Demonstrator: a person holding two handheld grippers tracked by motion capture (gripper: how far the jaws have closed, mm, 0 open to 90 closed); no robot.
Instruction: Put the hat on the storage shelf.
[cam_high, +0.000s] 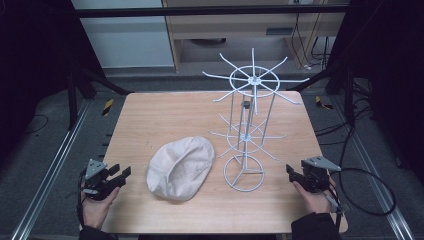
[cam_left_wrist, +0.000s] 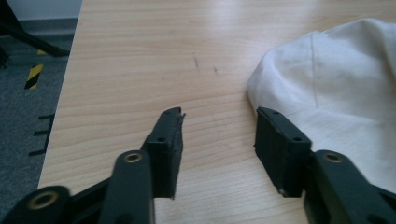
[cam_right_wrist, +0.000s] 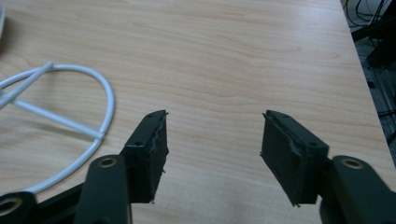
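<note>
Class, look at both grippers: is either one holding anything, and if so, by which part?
Nothing is held. The left gripper and right gripper are both open over the table, apart from the cap and rack.

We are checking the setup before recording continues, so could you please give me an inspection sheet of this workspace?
Surface: wooden table, a few faint marks, otherwise bare.
Job's things: white cap lying crumpled near the front; white wire rack upright beside it, its hooks bare.
Clutter: nothing seen.
Grippers: left gripper and right gripper both open, holding nothing, at the table's front corners.
Cables: black cable loops from the right gripper over the floor.
Surroundings: grey floor, metal rails, dark frame legs, cabinet behind.
</note>
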